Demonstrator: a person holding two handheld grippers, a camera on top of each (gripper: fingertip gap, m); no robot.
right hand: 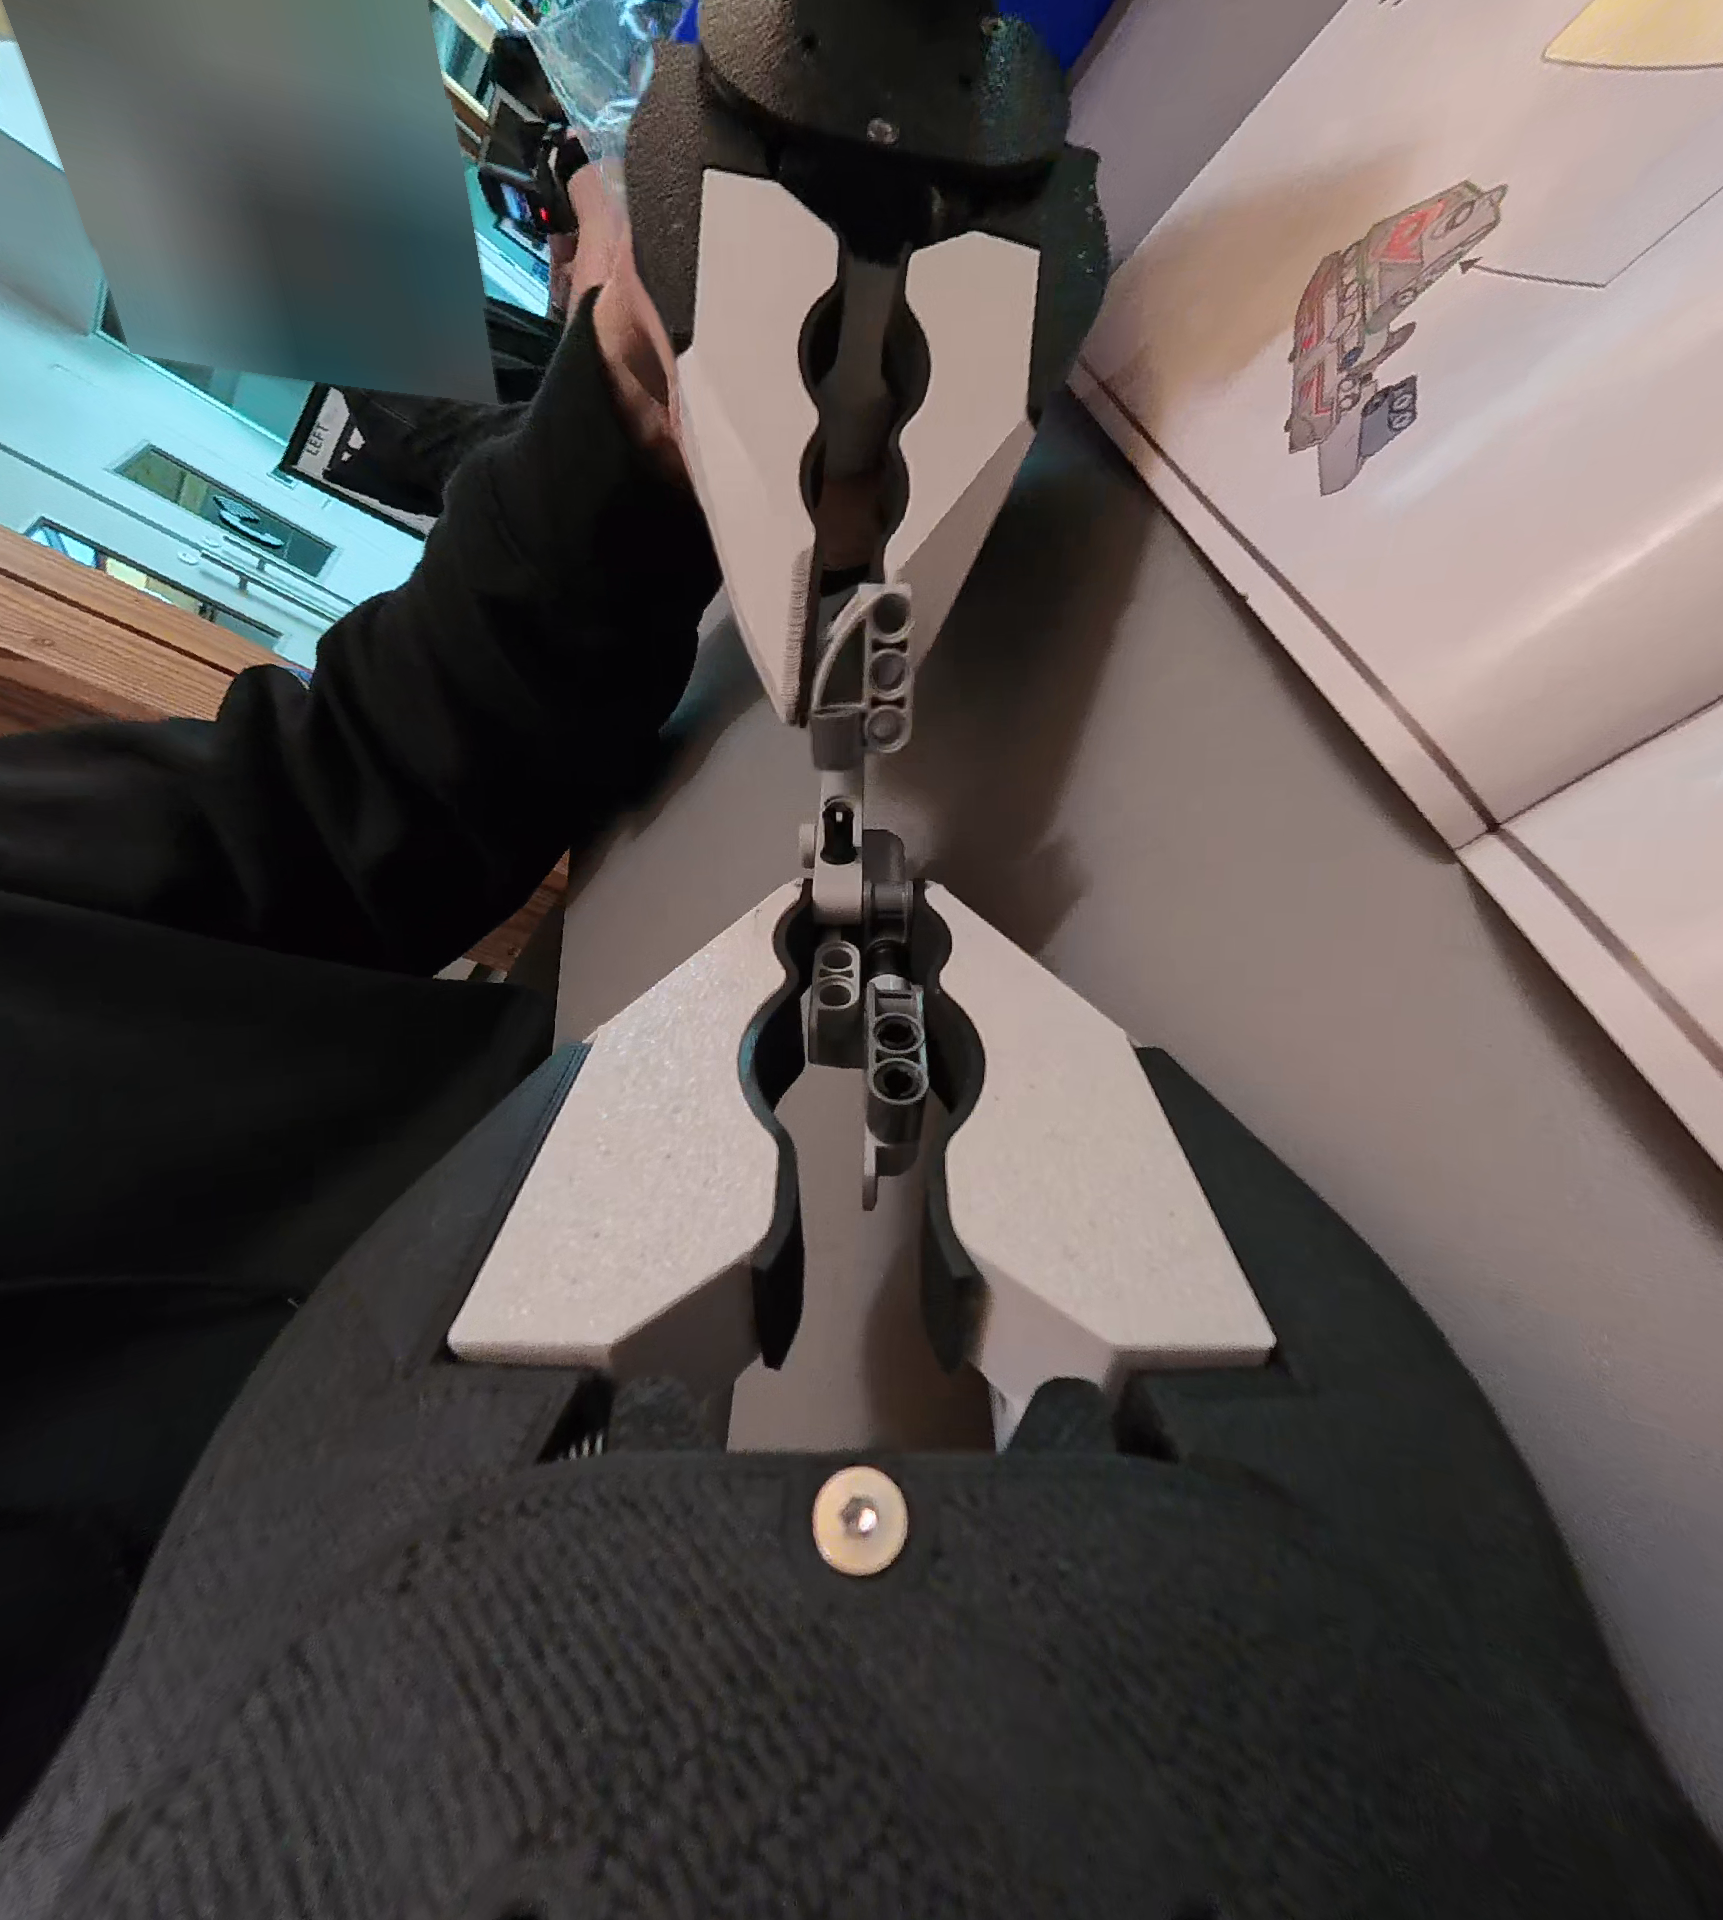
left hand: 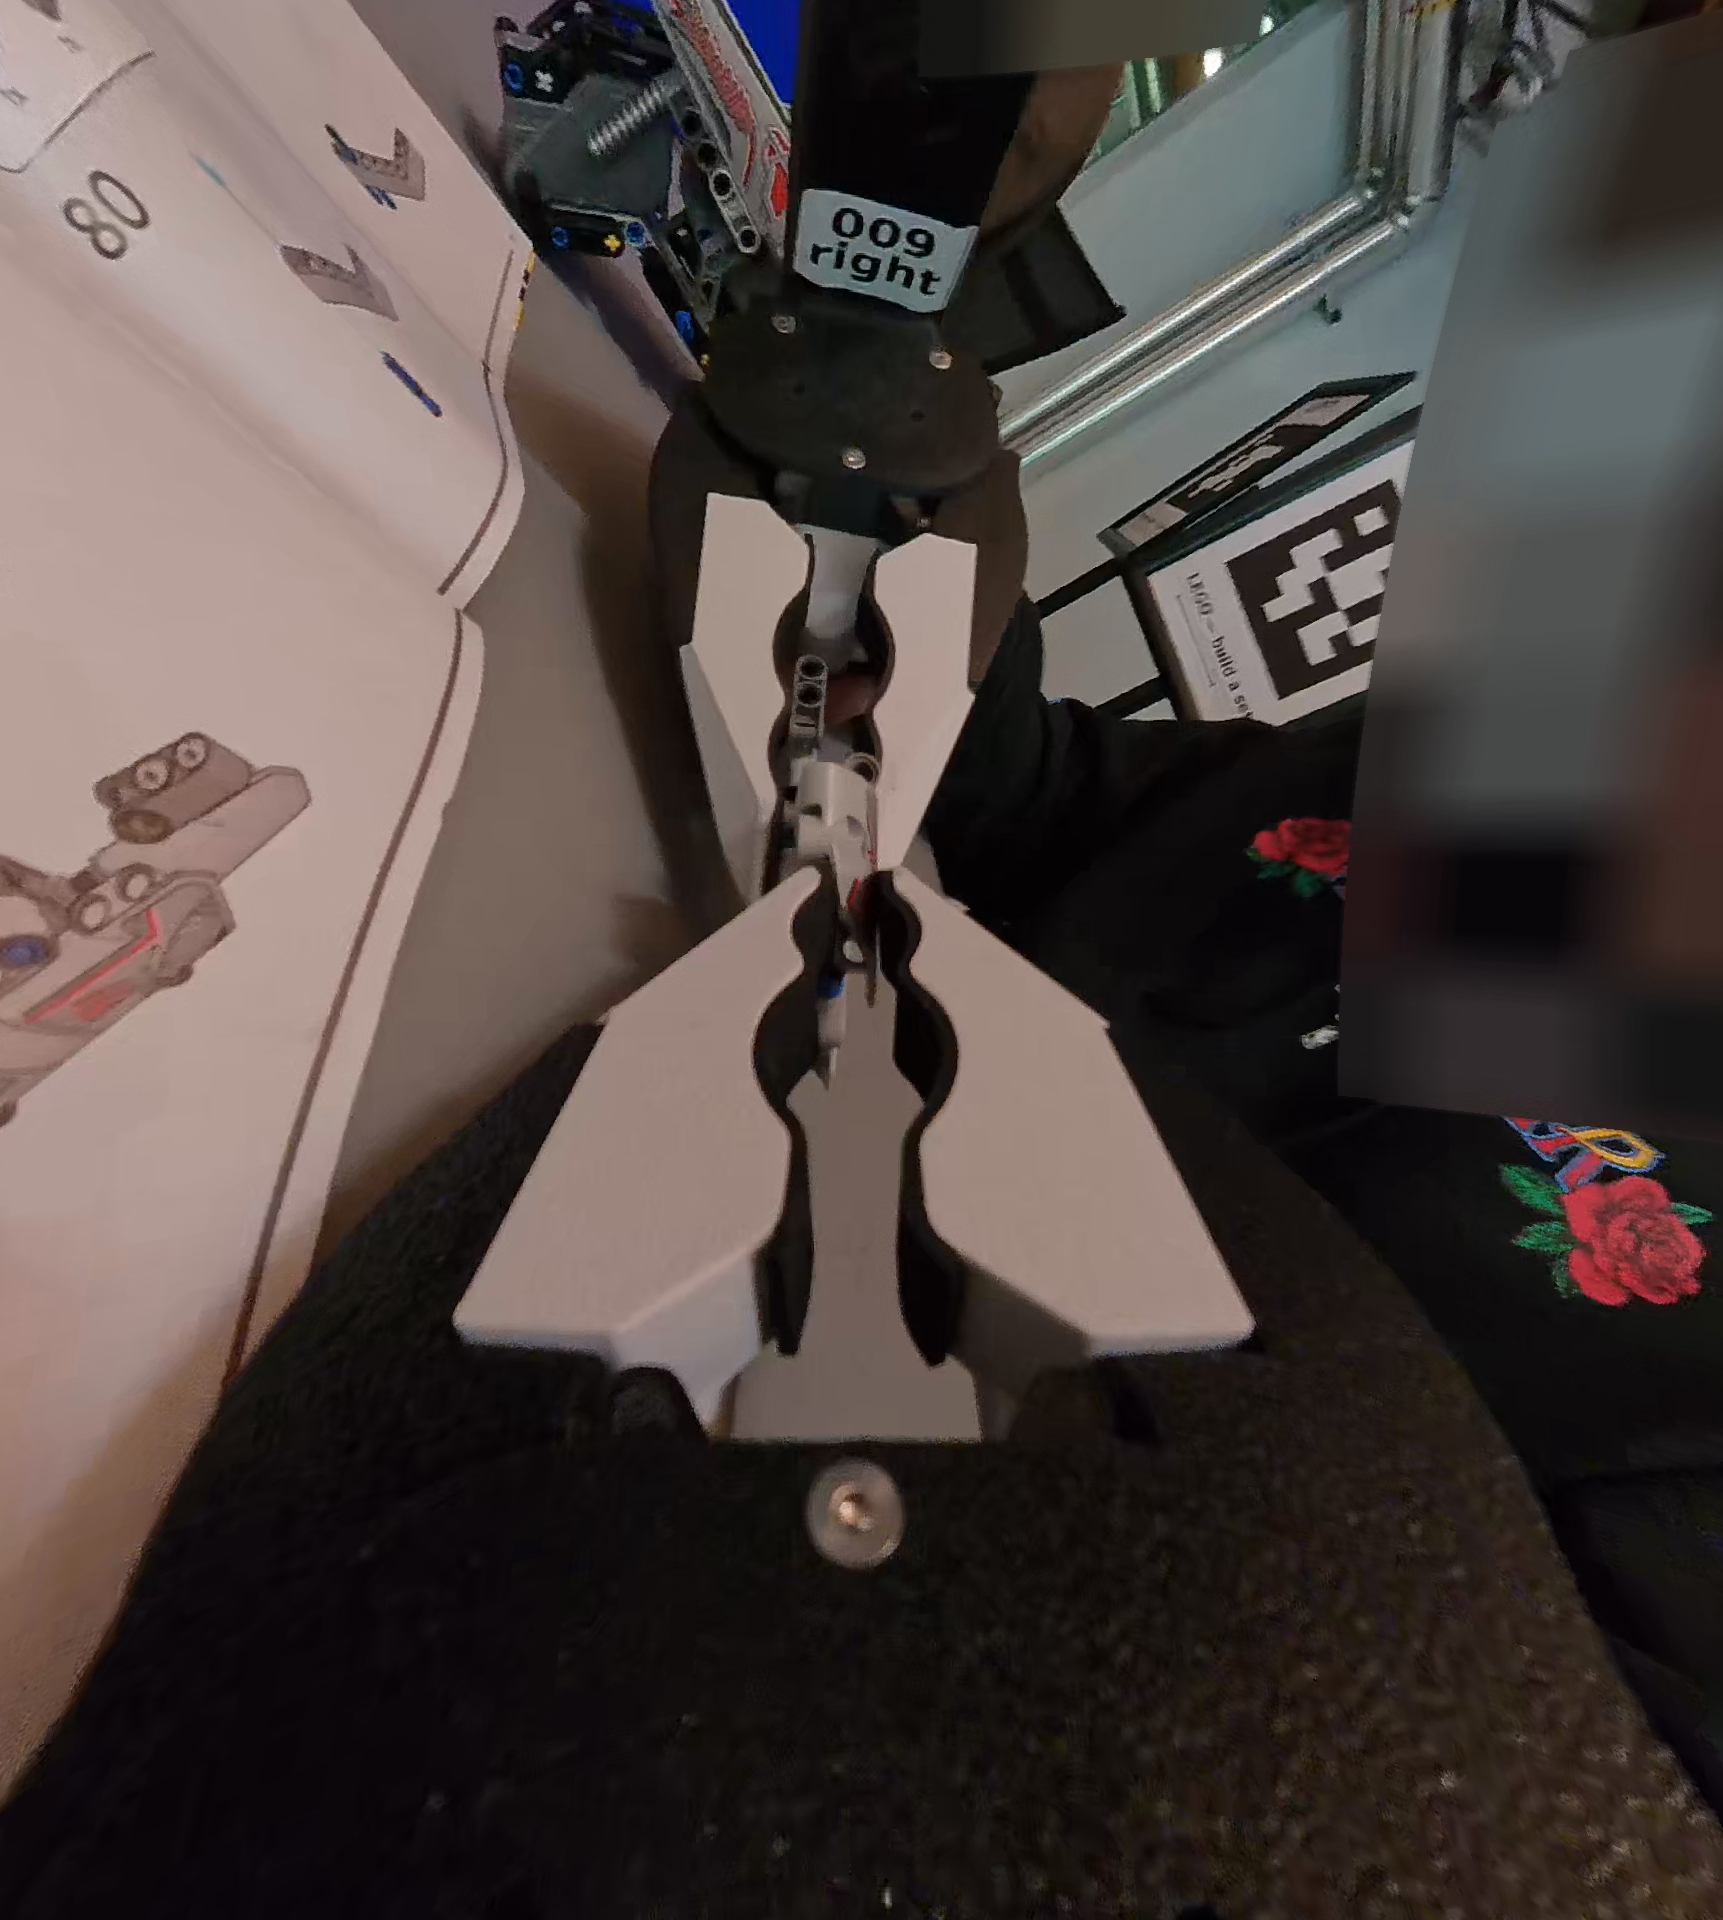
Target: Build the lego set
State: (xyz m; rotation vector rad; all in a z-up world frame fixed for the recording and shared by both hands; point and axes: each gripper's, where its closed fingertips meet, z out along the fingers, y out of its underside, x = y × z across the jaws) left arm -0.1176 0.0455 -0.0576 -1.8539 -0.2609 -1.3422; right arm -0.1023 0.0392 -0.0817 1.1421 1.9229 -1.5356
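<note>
Left wrist view: left gripper (left hand: 852, 914) points straight at the right gripper (left hand: 826, 665), tip to tip above the table (left hand: 566, 665).
Left gripper: jaws narrow, pinching a thin white piece (left hand: 833, 1013) with red and blue bits.
Right gripper: jaws nearly closed around a grey lego assembly (right hand: 862, 997) (dark beam with holes, light grey connector at the tips).
Right wrist view: left gripper (right hand: 841, 665) hangs opposite, clamping a curved grey panel (right hand: 867, 665) that sits just beside the assembly; whether the two parts touch I cannot tell.
Assembly: held in the air between both tools, over the table (right hand: 1200, 935).
Manual (left hand: 161, 727): open pages lying to one side, showing drawings of the model.
Built model (left hand: 649, 156): grey, with a spring, at the far end of the table.
Person: black sleeve (right hand: 483, 623) with embroidered roses (left hand: 1626, 1236) behind the tools.
</note>
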